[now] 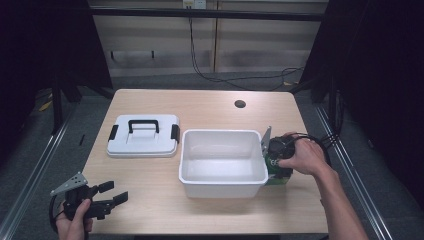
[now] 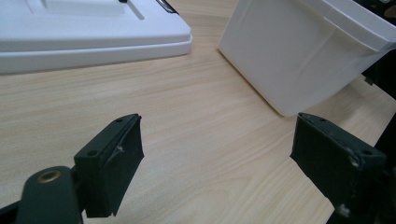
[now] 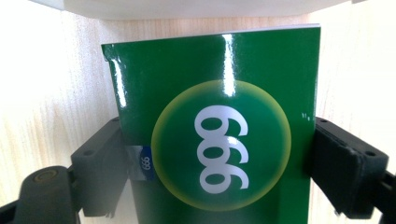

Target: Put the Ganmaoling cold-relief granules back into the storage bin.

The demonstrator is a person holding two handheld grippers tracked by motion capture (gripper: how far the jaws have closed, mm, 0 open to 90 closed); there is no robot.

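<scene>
A glossy green box (image 3: 219, 93) printed with white digits in a pale circle lies on the wooden table (image 1: 200, 107), against the right wall of a white bin (image 1: 222, 133). In the high view the green box (image 1: 274, 176) peeks out under the person's right hand. My right gripper (image 3: 217, 163) is over it, with one black jaw pressed against each long side. My left gripper (image 1: 116, 193) is held low at the table's front left corner, jaws wide apart with nothing between them. In the left gripper view, the left gripper (image 2: 217, 154) faces bare wood.
The white bin (image 2: 299, 60) is empty and open-topped. Its white lid (image 1: 144, 142), with a black handle and side clips, lies flat to the bin's left; the lid (image 2: 93, 37) is ahead of the left gripper. A round cable hole (image 1: 240, 104) sits at the table's back.
</scene>
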